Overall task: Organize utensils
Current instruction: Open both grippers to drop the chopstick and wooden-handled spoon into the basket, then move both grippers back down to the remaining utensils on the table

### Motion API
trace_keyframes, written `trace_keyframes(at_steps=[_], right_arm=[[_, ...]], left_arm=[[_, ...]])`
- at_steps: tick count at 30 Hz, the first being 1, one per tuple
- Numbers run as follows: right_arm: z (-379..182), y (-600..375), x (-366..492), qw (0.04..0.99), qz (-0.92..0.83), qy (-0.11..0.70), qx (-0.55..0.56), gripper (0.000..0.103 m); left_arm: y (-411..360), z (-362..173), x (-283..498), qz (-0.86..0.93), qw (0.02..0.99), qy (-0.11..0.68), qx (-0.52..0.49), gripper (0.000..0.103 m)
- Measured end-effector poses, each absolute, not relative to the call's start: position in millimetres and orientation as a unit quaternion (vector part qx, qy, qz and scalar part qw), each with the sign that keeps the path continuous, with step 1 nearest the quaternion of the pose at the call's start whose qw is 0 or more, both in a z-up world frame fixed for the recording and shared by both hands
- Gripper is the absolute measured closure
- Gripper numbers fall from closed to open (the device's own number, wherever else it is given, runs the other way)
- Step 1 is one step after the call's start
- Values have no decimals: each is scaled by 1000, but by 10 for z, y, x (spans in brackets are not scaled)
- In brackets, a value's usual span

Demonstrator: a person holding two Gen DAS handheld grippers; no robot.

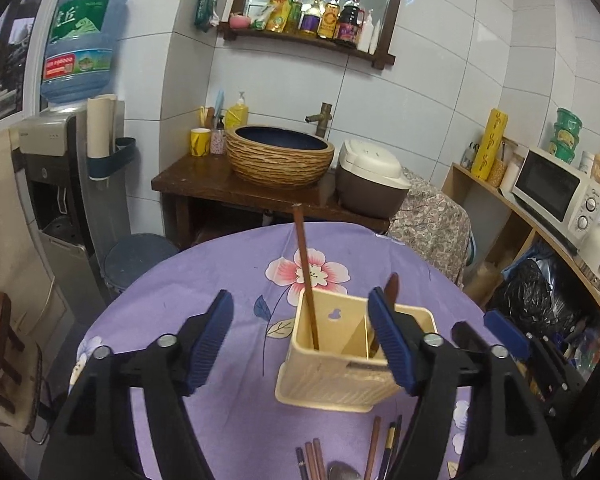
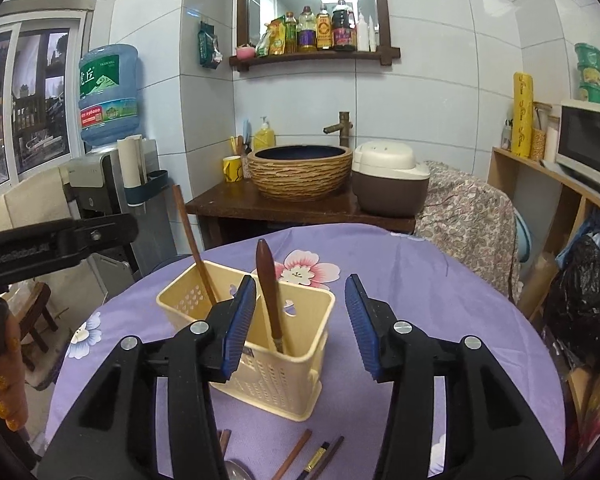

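Observation:
A cream plastic utensil holder with two compartments stands on the purple flowered tablecloth. A brown chopstick leans in its left compartment. A utensil with a dark brown wooden handle stands in the right compartment. Loose chopsticks and a metal spoon lie on the cloth in front of the holder. My left gripper is open and empty above the holder. My right gripper is open and empty just right of the handle; it also shows in the left wrist view.
The round table ends a short way behind the holder. Beyond stand a wooden stand with a basin, a rice cooker, a water dispenser at left and shelves with a microwave at right. A stool stands left.

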State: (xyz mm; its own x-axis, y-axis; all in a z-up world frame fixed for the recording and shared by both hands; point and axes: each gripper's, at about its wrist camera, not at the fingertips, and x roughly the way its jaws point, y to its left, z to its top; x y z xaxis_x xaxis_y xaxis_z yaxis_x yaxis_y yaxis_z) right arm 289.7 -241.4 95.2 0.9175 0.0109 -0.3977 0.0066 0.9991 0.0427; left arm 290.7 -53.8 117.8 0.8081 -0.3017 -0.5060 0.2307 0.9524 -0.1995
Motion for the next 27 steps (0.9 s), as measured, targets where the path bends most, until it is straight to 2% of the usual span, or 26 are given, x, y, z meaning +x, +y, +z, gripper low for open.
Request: trace_keyframes(at_steps=[8,19,27], right_arm=[[855,-2304,2314,974,32,224,-1,49],[130,-2097,1751,954,51,295,-23,49],[-174,-2128,1561,946,45,322,-8,49]], left_arm=[[-303,865,2412,-139,947,286,-48,23],[-142,143,1950,-113,934,338,2,23],[-146,-302,1701,-121,912,391,6,36]])
